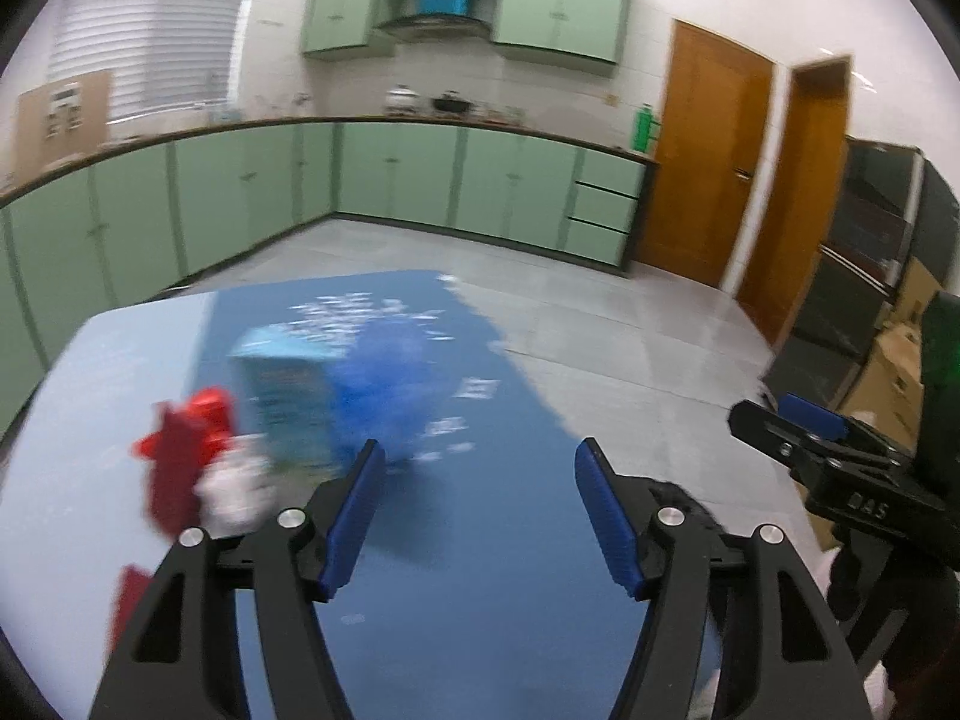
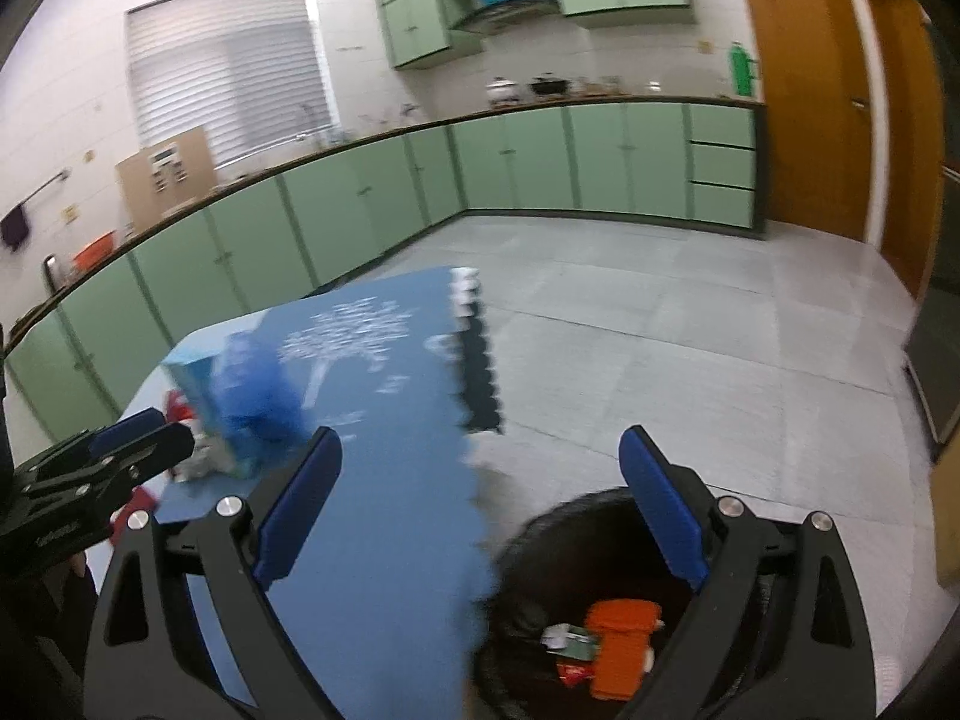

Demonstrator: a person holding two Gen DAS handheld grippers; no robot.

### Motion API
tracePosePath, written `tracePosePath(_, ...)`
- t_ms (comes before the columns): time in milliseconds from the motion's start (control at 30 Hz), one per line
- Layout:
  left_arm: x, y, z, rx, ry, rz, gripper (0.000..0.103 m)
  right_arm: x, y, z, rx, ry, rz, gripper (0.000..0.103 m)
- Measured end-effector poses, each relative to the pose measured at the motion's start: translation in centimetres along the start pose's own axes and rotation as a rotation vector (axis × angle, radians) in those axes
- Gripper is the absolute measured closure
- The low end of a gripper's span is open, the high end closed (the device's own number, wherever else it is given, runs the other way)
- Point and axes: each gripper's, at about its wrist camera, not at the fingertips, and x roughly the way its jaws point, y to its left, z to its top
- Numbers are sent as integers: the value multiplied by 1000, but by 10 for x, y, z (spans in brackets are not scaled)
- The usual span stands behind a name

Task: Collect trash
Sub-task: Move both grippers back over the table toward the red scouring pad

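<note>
Trash lies on a blue mat (image 1: 480, 540) on the table: a teal carton (image 1: 288, 402), a crumpled blue bag (image 1: 390, 384), a red wrapper (image 1: 180, 456) and white crumpled paper (image 1: 234, 486). My left gripper (image 1: 474, 516) is open and empty, just short of this pile. My right gripper (image 2: 480, 510) is open and empty above a black bin (image 2: 540, 540) that holds an orange carton (image 2: 621, 642) and small wrappers. The pile also shows in the right wrist view, with the carton (image 2: 192, 378) and the blue bag (image 2: 258, 396). The right gripper shows at the right in the left wrist view (image 1: 798, 426).
Green kitchen cabinets (image 1: 390, 174) line the far walls, with a grey tiled floor (image 2: 660, 330) between. Wooden doors (image 1: 702, 162) stand at the right. Cardboard boxes (image 1: 894, 372) and a dark cabinet are at the far right. The bin stands beside the table's right edge.
</note>
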Motion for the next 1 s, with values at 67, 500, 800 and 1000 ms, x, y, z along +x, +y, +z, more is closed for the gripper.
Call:
tracePosePath(67, -7, 20, -7, -14, -6, 51, 39, 4, 18, -1, -29, -1, 27, 12)
tracePosePath(500, -26, 122, -62, -117, 68, 258, 39, 28, 99, -23, -129, 37, 129, 12)
tracePosePath(800, -19, 152, -79, -201, 131, 266, 39, 36, 111, -28, -152, 64, 127, 12)
tracePosePath(1000, -10, 156, -85, -221, 170, 257, 39, 40, 118, -32, -173, 80, 130, 12)
